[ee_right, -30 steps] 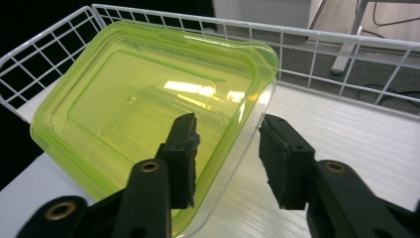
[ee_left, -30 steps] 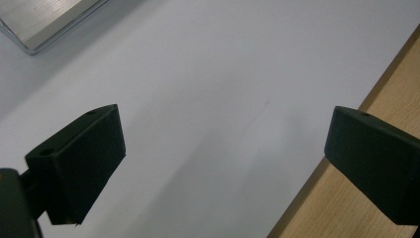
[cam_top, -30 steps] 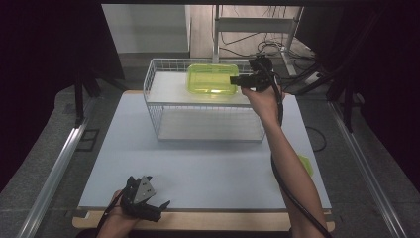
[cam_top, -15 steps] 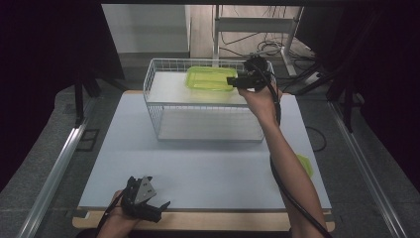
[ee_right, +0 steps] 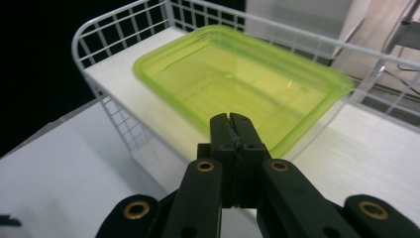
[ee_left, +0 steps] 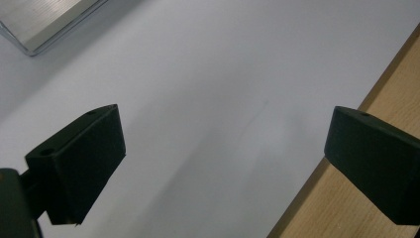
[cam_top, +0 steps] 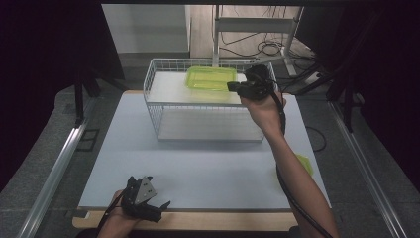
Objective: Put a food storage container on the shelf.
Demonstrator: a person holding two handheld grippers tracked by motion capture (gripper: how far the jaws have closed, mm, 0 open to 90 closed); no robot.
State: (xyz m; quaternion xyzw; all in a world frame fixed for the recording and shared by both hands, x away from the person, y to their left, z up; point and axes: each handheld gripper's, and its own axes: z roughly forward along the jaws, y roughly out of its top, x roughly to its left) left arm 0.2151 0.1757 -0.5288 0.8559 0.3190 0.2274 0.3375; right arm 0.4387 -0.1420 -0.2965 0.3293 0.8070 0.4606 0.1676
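A clear lime-green plastic tub [cam_top: 210, 78] lies on the top shelf of a white wire rack [cam_top: 154, 111], at its back right. My right gripper [cam_top: 231, 87] hovers just right of the tub, pointing left at it. In the right gripper view its jaws [ee_right: 232, 119] have just been closing and are pressed together with nothing between them, with the tub [ee_right: 237, 79] a little beyond the tips. At the table's front edge my left gripper [cam_top: 157, 204] rests low. Its jaws [ee_left: 223, 163] stand wide open over the white mat.
The rack's rim [ee_right: 119, 20] runs around the upper shelf; a lower shelf [cam_top: 208, 126] sits beneath. A green lid [cam_top: 304, 163] lies on the mat at the right, partly behind the right forearm. The wooden table edge [ee_left: 346, 208] borders the white mat [cam_top: 198, 168].
The tub was up against the right gripper's jaws; now it lies flat on the top shelf and the gripper has drawn back to the right, clear of it, jaws shut. The left gripper has not moved.
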